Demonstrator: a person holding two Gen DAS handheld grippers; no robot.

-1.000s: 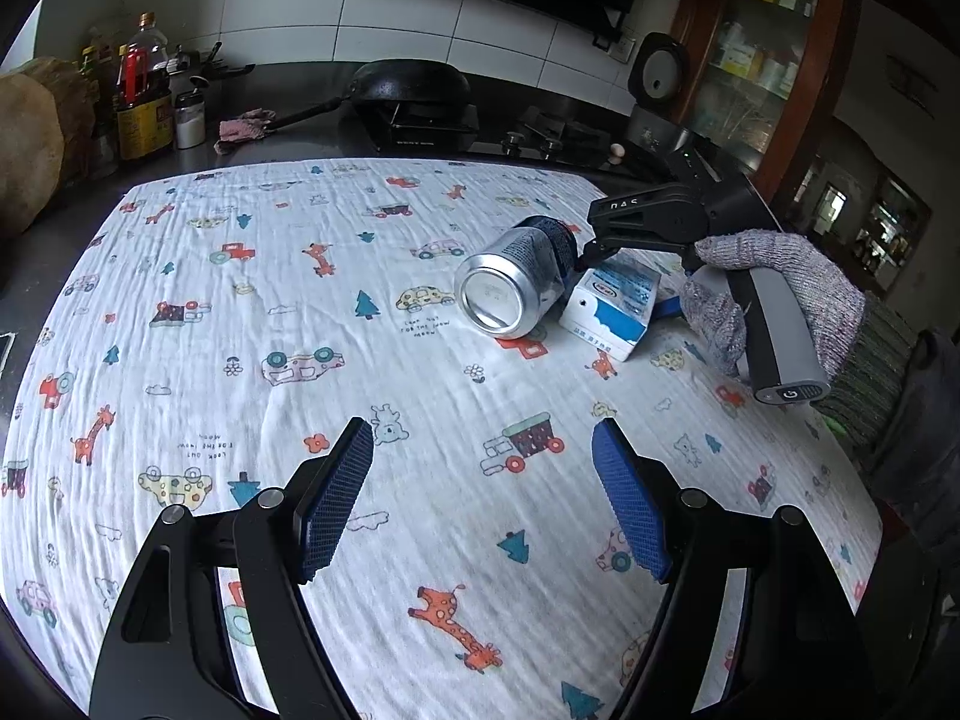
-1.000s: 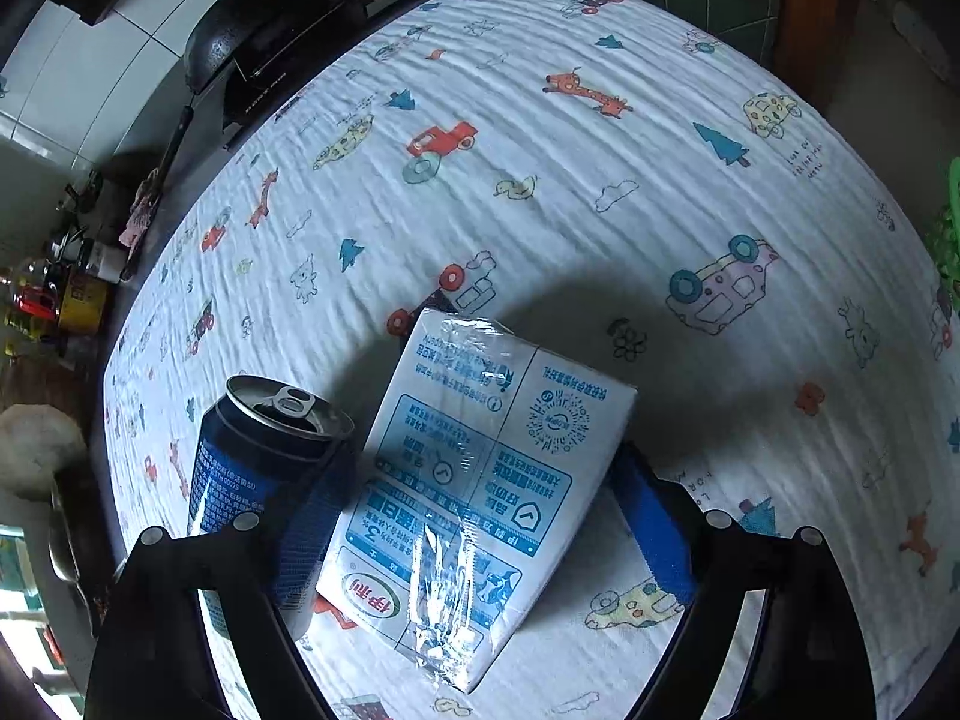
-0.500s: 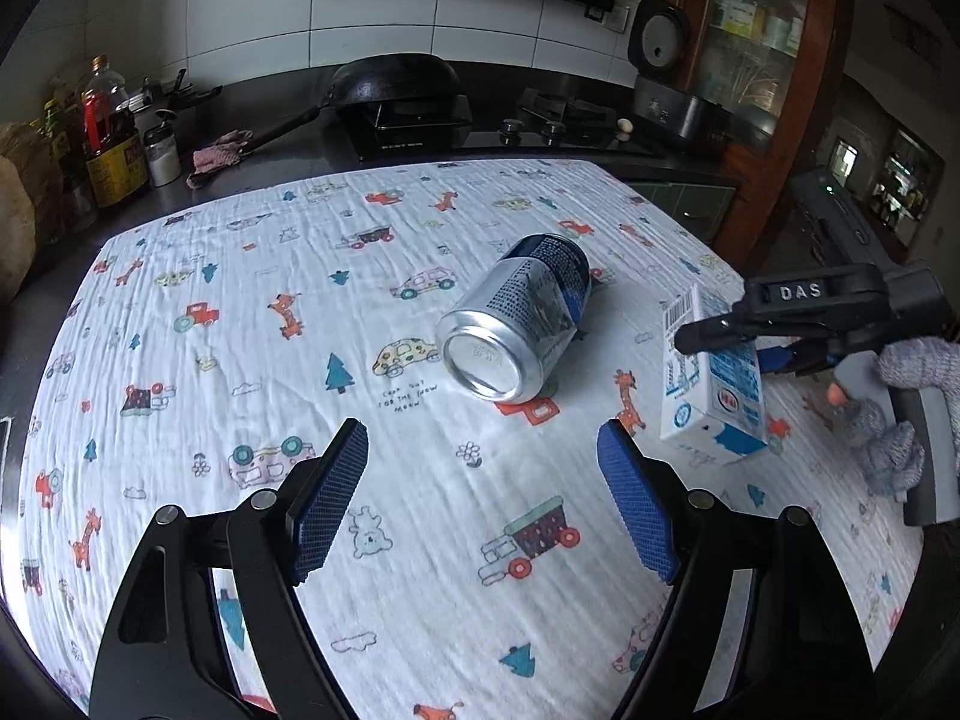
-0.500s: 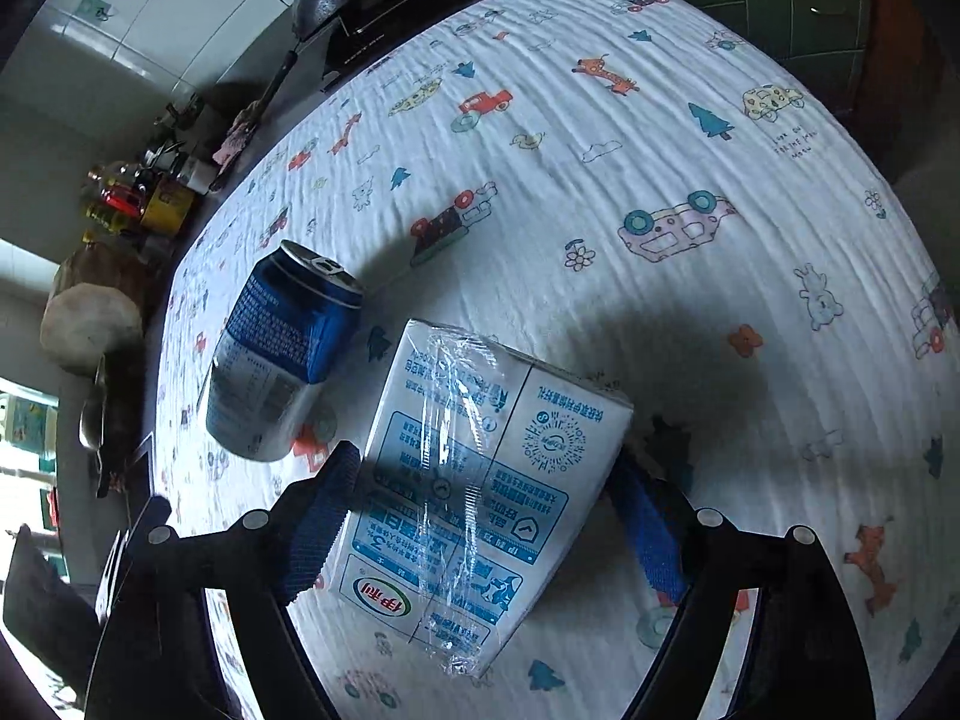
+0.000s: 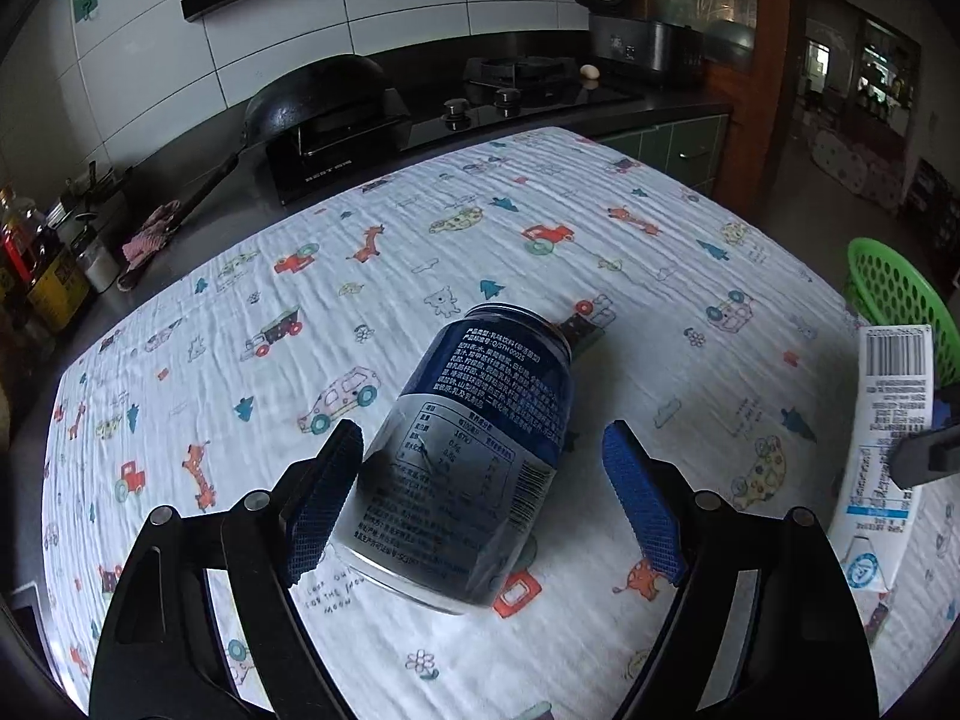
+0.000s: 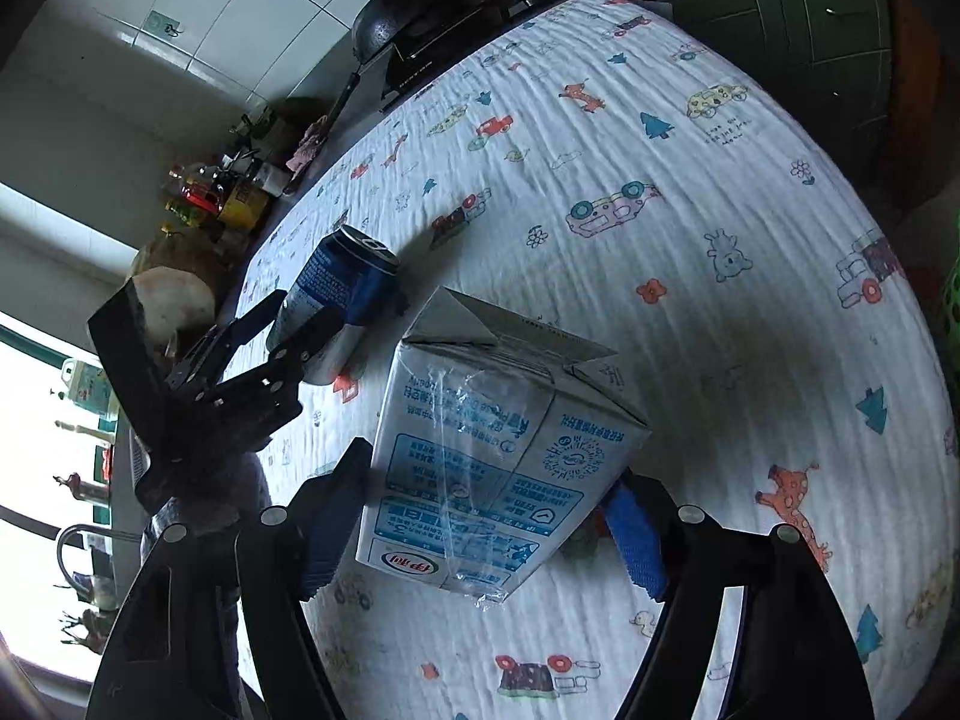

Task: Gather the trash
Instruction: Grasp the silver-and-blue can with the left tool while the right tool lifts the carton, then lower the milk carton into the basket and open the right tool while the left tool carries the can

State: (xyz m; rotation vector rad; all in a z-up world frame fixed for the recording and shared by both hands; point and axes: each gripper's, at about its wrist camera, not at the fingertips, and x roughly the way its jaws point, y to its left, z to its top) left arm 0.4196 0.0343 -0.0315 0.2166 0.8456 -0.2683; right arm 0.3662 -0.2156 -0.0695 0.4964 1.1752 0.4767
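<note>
A blue and silver drink can (image 5: pixel 474 456) lies on its side on the printed tablecloth (image 5: pixel 540 252). My left gripper (image 5: pixel 483 501) is open with its blue pads on either side of the can's base end, a gap showing on the right side. My right gripper (image 6: pixel 480 531) is shut on a white and blue milk carton (image 6: pixel 498 456) and holds it above the cloth. The carton (image 5: pixel 882 450) also shows at the right edge of the left wrist view. The can (image 6: pixel 342 300) and the left gripper (image 6: pixel 288 336) show in the right wrist view.
A green perforated basket (image 5: pixel 900 300) stands off the table's right side. Behind the table is a dark counter with a wok (image 5: pixel 318 102), a gas hob (image 5: pixel 522 90) and a rice cooker (image 5: pixel 648 42). Bottles (image 5: pixel 36 264) stand at the far left.
My left gripper has moved forward until its pads flank the can. My right gripper has carried the carton up and to the right, away from the can.
</note>
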